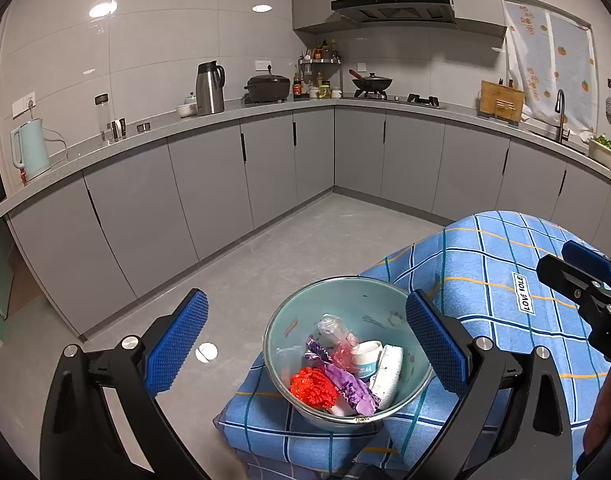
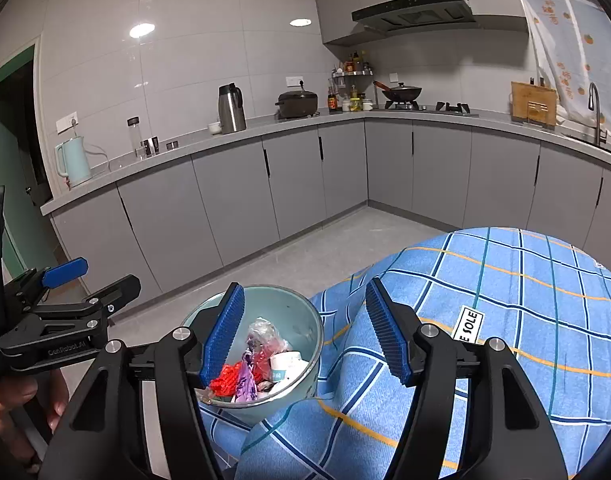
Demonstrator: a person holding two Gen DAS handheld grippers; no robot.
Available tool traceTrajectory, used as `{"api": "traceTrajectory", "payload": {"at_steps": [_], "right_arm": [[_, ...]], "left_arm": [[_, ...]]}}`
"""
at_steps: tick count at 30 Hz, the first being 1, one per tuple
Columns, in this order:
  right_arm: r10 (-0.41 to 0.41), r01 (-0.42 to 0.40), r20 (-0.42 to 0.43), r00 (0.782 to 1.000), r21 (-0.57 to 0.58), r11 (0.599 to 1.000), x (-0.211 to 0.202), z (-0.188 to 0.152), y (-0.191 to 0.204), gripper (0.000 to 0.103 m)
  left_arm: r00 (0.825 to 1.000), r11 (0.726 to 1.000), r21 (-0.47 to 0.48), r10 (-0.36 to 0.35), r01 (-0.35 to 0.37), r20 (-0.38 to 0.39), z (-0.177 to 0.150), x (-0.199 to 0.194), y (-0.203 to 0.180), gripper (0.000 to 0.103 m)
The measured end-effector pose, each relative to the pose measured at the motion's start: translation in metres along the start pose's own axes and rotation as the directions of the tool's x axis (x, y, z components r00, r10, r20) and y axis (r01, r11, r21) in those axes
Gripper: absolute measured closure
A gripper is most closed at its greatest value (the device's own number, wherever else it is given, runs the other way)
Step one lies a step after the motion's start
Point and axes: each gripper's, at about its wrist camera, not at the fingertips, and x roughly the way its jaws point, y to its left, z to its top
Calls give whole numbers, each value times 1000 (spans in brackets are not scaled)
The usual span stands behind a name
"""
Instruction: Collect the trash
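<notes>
On the blue checked cloth, seen from the left wrist, a pale green bowl holds the collected trash: a red frilly scrap, a purple wrapper, clear crumpled plastic and a small white tub. The left tool hangs released, its pads wide either side of the bowl, touching nothing.

From the right wrist, the same bowl sits left of centre. The right tool is released too, empty, over the bowl's right rim and the cloth.

- A round pale-green metal bowl sat on the blue checked cloth.
- Crumpled wrappers and a small white tub lay inside it.
</notes>
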Motion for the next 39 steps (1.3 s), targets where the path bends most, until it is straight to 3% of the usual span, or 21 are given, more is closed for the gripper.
{"api": "traceTrajectory", "payload": {"at_steps": [24,39], "right_arm": [[-1,1,17,1000,-4,1000,-6,6,4,37],[-8,8,22,1000,-5,1000,-9,8,4,36]], "left_arm": [[1000,1000,-14,-7,7,-23,5,4,6,5],[999,999,27,38,-38,-32,2,7,-1,5]]}}
